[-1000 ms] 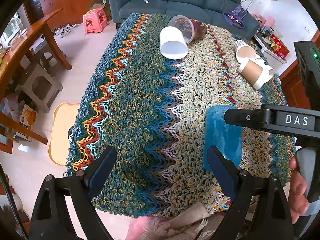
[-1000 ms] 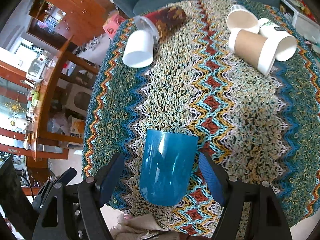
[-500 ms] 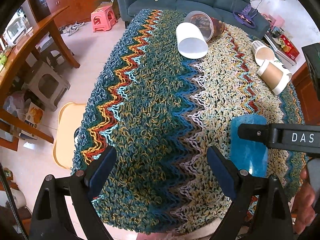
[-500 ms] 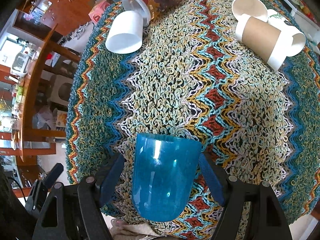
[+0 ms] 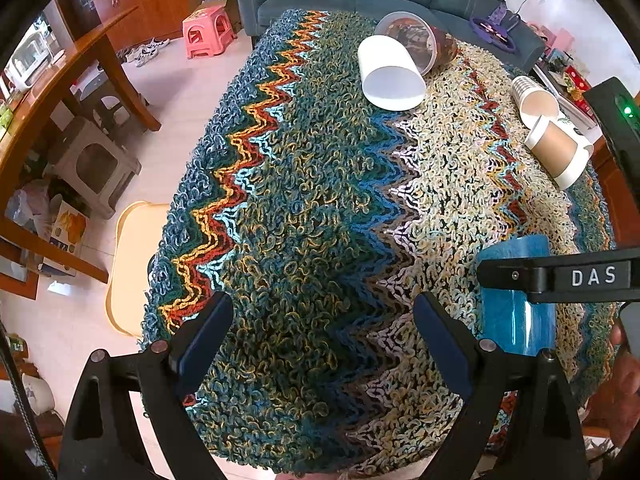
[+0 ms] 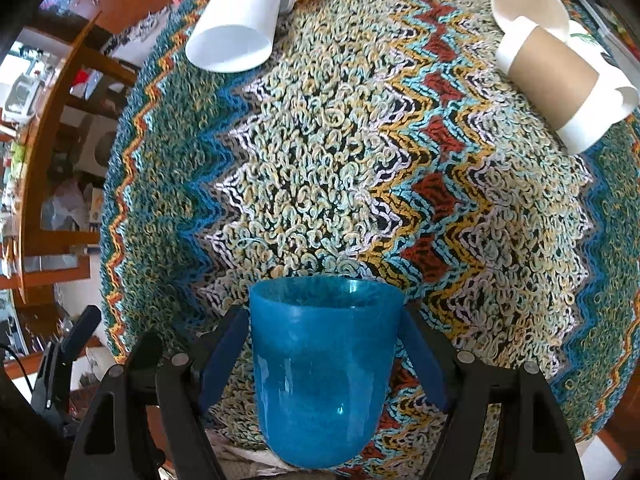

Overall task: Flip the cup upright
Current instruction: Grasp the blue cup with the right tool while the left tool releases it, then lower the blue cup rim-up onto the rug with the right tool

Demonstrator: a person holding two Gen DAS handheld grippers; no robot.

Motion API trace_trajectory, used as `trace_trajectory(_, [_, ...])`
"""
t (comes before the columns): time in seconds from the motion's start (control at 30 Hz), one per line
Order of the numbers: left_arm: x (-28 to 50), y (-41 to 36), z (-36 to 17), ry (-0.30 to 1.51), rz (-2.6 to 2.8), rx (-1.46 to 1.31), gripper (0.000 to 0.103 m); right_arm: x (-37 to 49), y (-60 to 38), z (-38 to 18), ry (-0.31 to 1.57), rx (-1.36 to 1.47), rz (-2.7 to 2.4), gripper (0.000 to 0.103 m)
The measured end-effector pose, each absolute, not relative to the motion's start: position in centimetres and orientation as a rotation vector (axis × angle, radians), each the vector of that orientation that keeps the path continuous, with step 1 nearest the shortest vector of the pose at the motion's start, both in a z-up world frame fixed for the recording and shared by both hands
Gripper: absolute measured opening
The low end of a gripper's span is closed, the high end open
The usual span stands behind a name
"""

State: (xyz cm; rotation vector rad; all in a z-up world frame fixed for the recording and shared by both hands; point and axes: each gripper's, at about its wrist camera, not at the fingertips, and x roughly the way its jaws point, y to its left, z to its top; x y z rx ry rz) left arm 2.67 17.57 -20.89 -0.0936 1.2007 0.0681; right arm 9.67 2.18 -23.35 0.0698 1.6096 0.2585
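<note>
Between the pads of your right gripper (image 6: 324,356) sits the blue cup (image 6: 324,368), and both blue pads now press its sides: a second ago it lay tipped on the zigzag rug (image 6: 360,160) with the jaws spread clear of it, and half a second ago the pads were only just flanking it. Its open rim now points away from the camera toward the middle of the table. From the left wrist view you see the same blue cup (image 5: 516,308) near the right front edge of the rug (image 5: 320,220), crossed by the black finger of your right gripper (image 5: 560,280).

Your left gripper (image 5: 320,340) is spread wide with nothing between its pads, hovering over the front edge of the table; it has drifted left, so the cup now shows farther right in its view than it did a second ago.

Ahead of the cup the rug lies bare through the middle. At the far left a white cup (image 6: 236,28) lies on its side, touching a clear jar (image 5: 412,40) behind it. At the far right the brown-sleeved paper cup (image 6: 560,80) lies against two other paper cups, close to the right edge. All of these are well apart from the blue cup.
</note>
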Motion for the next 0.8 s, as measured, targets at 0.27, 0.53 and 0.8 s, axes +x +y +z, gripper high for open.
trace_trajectory(0.27, [2.6, 17.0, -20.9, 1.204, 0.062, -0.082, 0.093, 9.5, 2.0, -23.1, 1.608, 0.04, 0.309, 0.071])
trace_trajectory(0.53, [2.4, 16.1, -20.1, 1.191, 0.056, -0.061, 0.093, 8.5, -0.1, -21.3, 1.543, 0.076, 0.332, 0.071])
trace_trajectory(0.8, [2.9, 13.4, -18.9, 1.17, 0.011, -0.021, 0.093, 7.8, -4.4, -18.5, 1.404, 0.152, 0.307, 0.071])
